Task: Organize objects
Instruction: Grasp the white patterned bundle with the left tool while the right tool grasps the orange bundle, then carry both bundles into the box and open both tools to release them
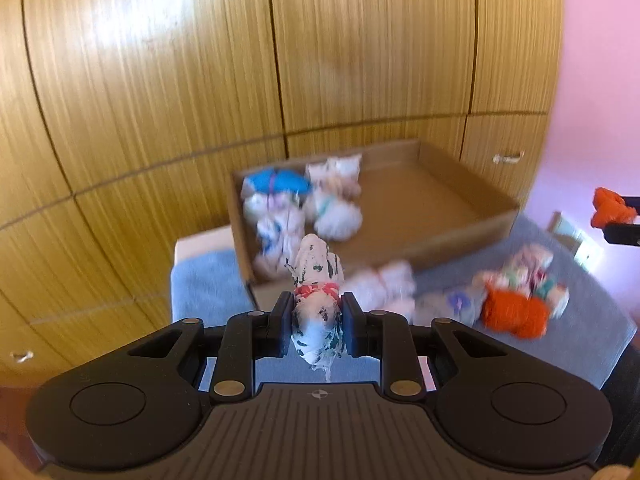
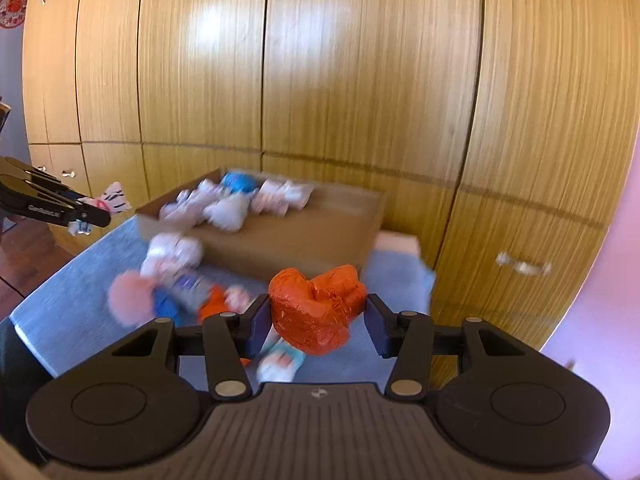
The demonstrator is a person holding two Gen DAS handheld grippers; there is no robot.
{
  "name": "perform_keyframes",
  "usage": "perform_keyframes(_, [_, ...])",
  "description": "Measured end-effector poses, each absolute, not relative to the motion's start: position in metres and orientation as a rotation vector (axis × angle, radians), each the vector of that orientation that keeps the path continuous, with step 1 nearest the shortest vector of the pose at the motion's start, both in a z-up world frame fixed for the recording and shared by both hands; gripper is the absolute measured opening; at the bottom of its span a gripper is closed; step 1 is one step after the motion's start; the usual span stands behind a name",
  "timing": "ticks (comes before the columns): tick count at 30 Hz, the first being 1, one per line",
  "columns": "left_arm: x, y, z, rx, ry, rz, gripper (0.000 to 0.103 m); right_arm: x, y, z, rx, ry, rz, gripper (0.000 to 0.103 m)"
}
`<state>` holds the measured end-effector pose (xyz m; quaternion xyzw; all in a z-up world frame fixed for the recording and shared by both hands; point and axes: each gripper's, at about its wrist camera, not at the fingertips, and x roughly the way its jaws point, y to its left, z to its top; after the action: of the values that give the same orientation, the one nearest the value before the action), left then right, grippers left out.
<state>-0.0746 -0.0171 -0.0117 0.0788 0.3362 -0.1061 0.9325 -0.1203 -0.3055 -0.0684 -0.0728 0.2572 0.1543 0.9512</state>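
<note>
Left gripper (image 1: 316, 314) jaws clamp white bundle (image 1: 317, 308).

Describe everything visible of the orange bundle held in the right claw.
The orange bundle is a crumpled, lumpy wad, seemingly thin crinkly wrap or fabric, bright orange, with two rounded lobes on top. The right claw pinches it from both sides, holding it in the air above the grey cloth surface, short of the cardboard box. Only the claw's pads touch it.

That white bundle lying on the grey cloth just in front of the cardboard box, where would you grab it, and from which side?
A judgement, as the picture is blurred: take the white tied cloth bundle across its narrow middle, where a band seems to cinch it, as the left gripper holds its own white patterned bundle. Come from above, since the cardboard box stands close behind.
</note>
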Motion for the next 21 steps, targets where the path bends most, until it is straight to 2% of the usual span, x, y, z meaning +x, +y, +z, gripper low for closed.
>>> perform_keyframes(12, [0.015,-0.080,0.033,0.208,0.643,-0.347,0.031,-0.021,-0.323,-0.021,-0.230,0.471,0.411,0.046])
perform_keyframes(21, [0.126,-0.131,-0.005,0.181,0.750,-0.413,0.031,0.080,-0.290,-0.050,-0.319,0.568,0.494,0.046])
